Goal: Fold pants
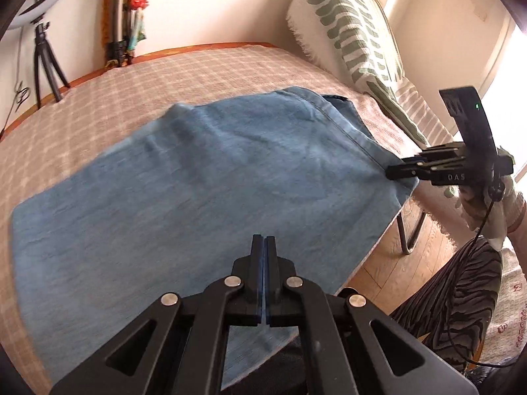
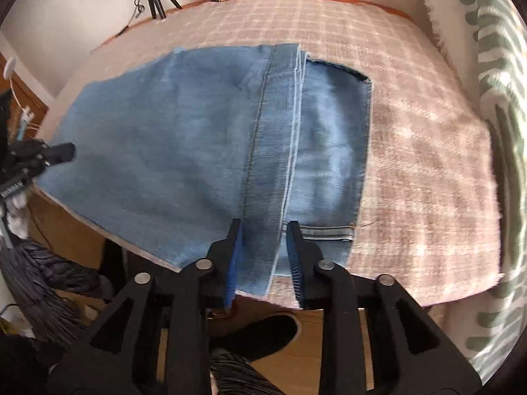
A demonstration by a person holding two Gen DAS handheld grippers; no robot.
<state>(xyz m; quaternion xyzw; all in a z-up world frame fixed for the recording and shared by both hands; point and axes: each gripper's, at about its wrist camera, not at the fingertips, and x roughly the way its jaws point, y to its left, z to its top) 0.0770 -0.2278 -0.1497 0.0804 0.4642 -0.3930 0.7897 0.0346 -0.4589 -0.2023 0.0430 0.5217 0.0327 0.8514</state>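
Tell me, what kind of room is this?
Most likely a room in a home, perhaps a bedroom. Blue pants lie on a checked cover over a bed or table, a leaf-patterned pillow leans against the wall, and the floor is wood.

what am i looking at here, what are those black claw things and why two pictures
The black claws are hand-held grippers, one in each of a person's hands, each carrying a wide-angle camera looking along its fingers. So there are two pictures, one from each gripper.

The left gripper is shut with nothing visible between its fingers. The right gripper has its fingers apart, straddling the near edge of the jeans; no grip shows.

The blue jeans lie partly folded on a bed with a checked cover. A green-patterned cushion leans by the wall.
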